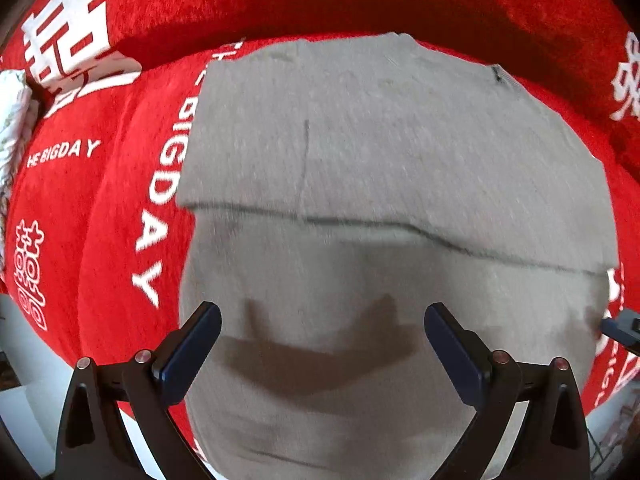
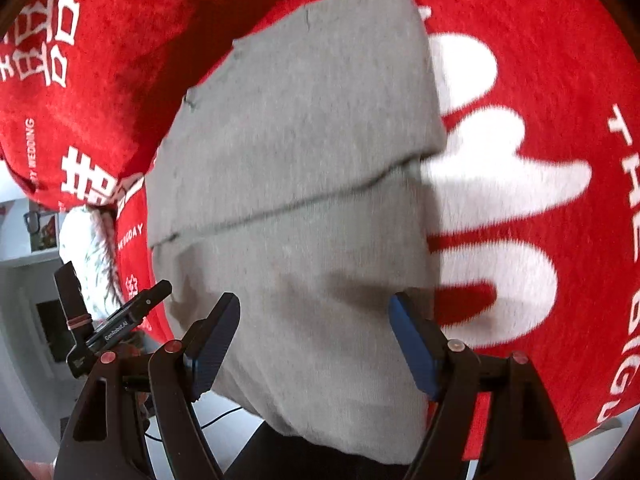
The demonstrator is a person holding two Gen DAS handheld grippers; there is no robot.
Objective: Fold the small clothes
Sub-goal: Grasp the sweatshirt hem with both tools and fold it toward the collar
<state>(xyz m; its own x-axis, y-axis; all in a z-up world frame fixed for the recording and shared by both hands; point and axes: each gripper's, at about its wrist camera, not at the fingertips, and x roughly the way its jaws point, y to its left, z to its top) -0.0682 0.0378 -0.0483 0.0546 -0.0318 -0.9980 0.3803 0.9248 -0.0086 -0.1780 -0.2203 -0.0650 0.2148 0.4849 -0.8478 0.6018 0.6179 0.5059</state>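
Note:
A grey garment (image 1: pixel 384 152) lies folded on a red cloth (image 1: pixel 100 208), with one layer's edge running across its middle. My left gripper (image 1: pixel 324 332) hovers above the garment's near part, pointing down, open with nothing between its fingers. In the right wrist view the same grey garment (image 2: pixel 304 140) drapes over the near edge of the surface. My right gripper (image 2: pixel 316 316) is over its lower part, open, with the pads clear of the fabric. The left gripper's body (image 2: pixel 120 316) shows at the left, and the right gripper's tip (image 1: pixel 620 330) at the far right edge.
The red cloth (image 2: pixel 540 80) carries large white characters and lettering and covers the whole surface. A white patterned piece of fabric (image 2: pixel 92 256) lies at its left edge. Beyond that edge are a pale floor and furniture (image 2: pixel 24 240).

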